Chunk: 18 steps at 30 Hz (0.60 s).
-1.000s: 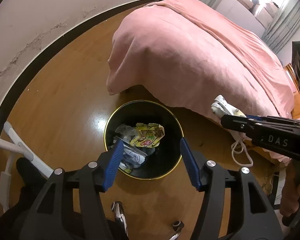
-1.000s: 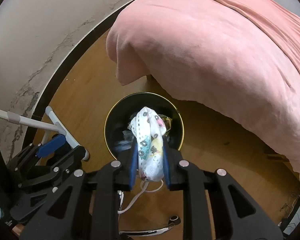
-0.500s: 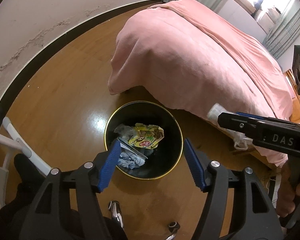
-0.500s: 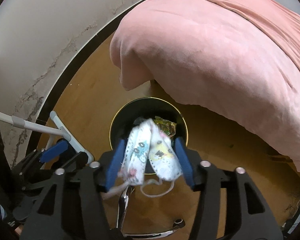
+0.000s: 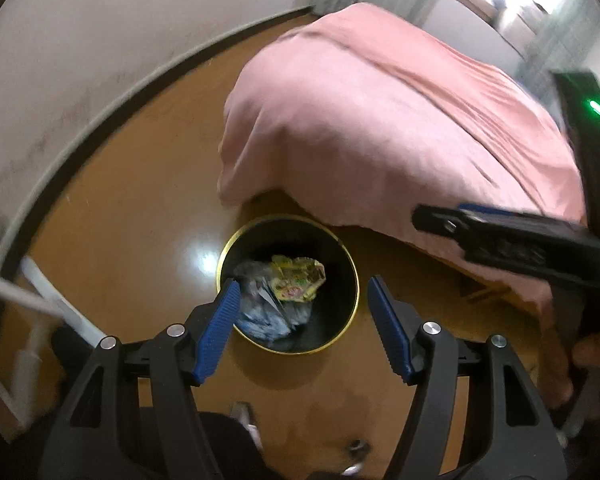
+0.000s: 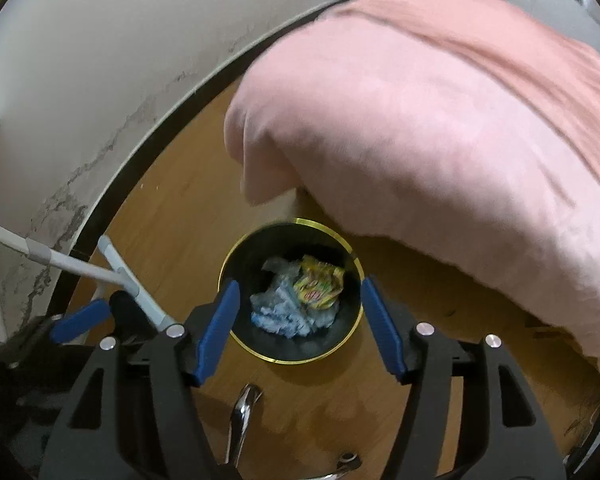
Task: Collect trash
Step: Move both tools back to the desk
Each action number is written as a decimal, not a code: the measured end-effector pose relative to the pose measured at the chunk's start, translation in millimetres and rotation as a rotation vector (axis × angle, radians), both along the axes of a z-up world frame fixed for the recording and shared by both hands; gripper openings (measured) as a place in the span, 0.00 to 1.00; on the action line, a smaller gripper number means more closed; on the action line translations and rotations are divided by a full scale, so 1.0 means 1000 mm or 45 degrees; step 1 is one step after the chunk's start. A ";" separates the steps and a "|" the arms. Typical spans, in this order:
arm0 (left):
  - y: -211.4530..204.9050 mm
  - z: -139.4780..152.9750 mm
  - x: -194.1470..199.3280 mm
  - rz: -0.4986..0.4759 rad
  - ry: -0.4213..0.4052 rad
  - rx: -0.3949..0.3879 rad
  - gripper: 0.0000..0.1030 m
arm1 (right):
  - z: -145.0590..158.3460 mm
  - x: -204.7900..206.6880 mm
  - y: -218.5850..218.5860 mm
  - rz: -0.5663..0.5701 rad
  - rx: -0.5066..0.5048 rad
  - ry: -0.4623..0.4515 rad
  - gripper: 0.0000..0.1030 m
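Observation:
A black trash bin with a gold rim (image 5: 350, 258) (image 6: 354, 258) stands on the wooden floor by the bed. Inside lie a yellow snack wrapper (image 5: 298, 280) (image 6: 320, 282) and crumpled pale trash (image 5: 260, 312) (image 6: 288, 312). My left gripper (image 5: 302, 328) is open and empty above the bin's near side. My right gripper (image 6: 298, 326) is open and empty above the bin; it also shows from the side in the left wrist view (image 5: 512, 236). The face mask is not clearly seen.
A bed with a pink cover (image 5: 380, 120) (image 6: 440, 120) overhangs the bin's far side. A white metal frame (image 6: 112, 272) (image 5: 44, 300) stands at the left by the wall. A chrome chair base (image 6: 242, 412) lies below the grippers.
My right gripper opened and let go of the patterned face mask, which dropped out of its jaws. Both grippers rose a little above the bin.

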<state>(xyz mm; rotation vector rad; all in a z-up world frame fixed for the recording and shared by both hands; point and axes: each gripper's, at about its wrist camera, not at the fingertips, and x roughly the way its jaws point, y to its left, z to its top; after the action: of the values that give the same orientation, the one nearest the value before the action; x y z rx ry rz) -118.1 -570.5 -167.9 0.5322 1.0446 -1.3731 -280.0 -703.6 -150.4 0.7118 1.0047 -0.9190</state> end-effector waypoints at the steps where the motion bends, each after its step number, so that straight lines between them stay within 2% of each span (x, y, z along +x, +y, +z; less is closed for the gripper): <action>1: 0.006 0.018 -0.004 -0.031 -0.047 -0.028 0.63 | 0.010 -0.002 0.001 -0.006 -0.028 -0.005 0.65; 3: 0.022 0.052 -0.007 -0.067 -0.122 -0.078 0.77 | 0.039 -0.008 0.006 -0.029 -0.097 -0.046 0.68; 5: 0.048 0.092 -0.001 -0.057 -0.208 -0.124 0.84 | 0.068 -0.010 0.012 -0.034 -0.151 -0.107 0.71; 6: 0.058 0.104 0.003 -0.048 -0.230 -0.134 0.86 | 0.086 -0.008 0.019 -0.028 -0.191 -0.142 0.76; 8: 0.087 0.135 0.020 -0.031 -0.282 -0.170 0.89 | 0.112 0.003 0.034 0.017 -0.252 -0.188 0.78; 10: 0.125 0.164 0.047 0.032 -0.397 -0.217 0.90 | 0.134 0.027 0.055 0.112 -0.292 -0.225 0.79; 12: 0.163 0.183 0.084 0.159 -0.504 -0.231 0.91 | 0.150 0.059 0.077 0.227 -0.304 -0.273 0.79; 15: 0.227 0.199 0.159 0.441 -0.594 -0.198 0.92 | 0.167 0.115 0.108 0.411 -0.292 -0.343 0.81; 18: 0.292 0.198 0.231 0.690 -0.702 -0.102 0.93 | 0.174 0.178 0.141 0.591 -0.274 -0.360 0.81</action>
<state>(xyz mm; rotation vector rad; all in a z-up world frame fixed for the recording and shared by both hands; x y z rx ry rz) 112.6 -278.1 30.6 0.4829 0.6115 -0.7222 -101.5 -563.1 23.6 0.3873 0.7594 -0.4935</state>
